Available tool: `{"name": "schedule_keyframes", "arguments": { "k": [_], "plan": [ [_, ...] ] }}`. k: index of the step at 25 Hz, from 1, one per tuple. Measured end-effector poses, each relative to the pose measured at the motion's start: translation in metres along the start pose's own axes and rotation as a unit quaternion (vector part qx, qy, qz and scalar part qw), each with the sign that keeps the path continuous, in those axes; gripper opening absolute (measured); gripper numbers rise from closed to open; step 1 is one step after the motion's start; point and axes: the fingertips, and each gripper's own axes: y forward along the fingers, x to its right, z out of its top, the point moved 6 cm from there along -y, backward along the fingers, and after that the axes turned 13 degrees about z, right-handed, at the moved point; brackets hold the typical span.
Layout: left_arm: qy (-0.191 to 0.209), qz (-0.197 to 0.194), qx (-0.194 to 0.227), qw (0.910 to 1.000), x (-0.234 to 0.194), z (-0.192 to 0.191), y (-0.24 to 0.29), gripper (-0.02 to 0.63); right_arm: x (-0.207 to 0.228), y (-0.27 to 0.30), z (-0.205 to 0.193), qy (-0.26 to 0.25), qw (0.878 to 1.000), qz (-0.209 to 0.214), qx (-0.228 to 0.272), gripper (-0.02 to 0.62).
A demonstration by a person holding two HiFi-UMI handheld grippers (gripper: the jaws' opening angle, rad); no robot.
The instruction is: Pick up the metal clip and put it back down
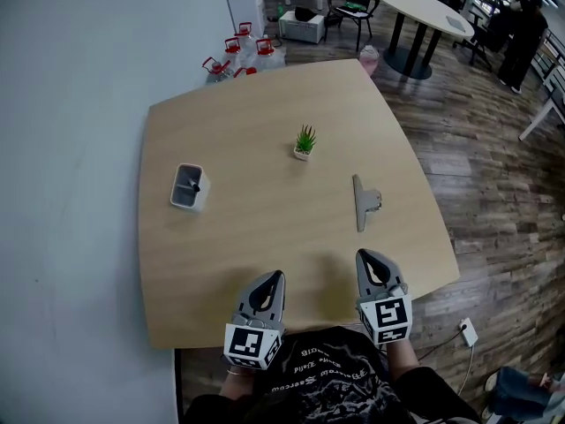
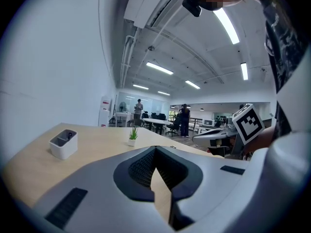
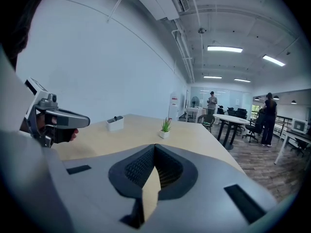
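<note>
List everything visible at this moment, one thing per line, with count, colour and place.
table: one, light wood, centre of the head view
metal clip: one, grey, lying on the table's right part
potted plant: one, green in a white pot, mid-table
container: one, white with a dark item inside, table's left part
water jugs: several, clear with red caps, on the floor past the table's far edge
round table: one, white top, back of the room
left gripper: one, grey, jaws shut and empty, over the near edge
right gripper: one, grey, jaws shut and empty, just short of the clip
</note>
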Motion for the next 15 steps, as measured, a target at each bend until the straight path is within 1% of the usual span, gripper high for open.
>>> {"name": "schedule_keyframes", "arguments": {
  "k": [6,10,15],
  "plan": [
    [0.000,0.005,0.009,0.9999,-0.003,0.008,0.001,0.009,0.001,0.006,0.003,-0.002,1.000,0.008,0.000,0.012],
    [-0.008,0.020,0.011,0.9997,-0.005,0.005,0.003,0.009,0.002,0.012,0.000,-0.002,1.000,0.016,-0.005,0.012],
    [-0.016,0.016,0.009,0.9997,-0.010,0.004,0.004,0.009,0.002,0.020,-0.001,-0.012,1.000,0.016,-0.007,0.012]
  ]
}}
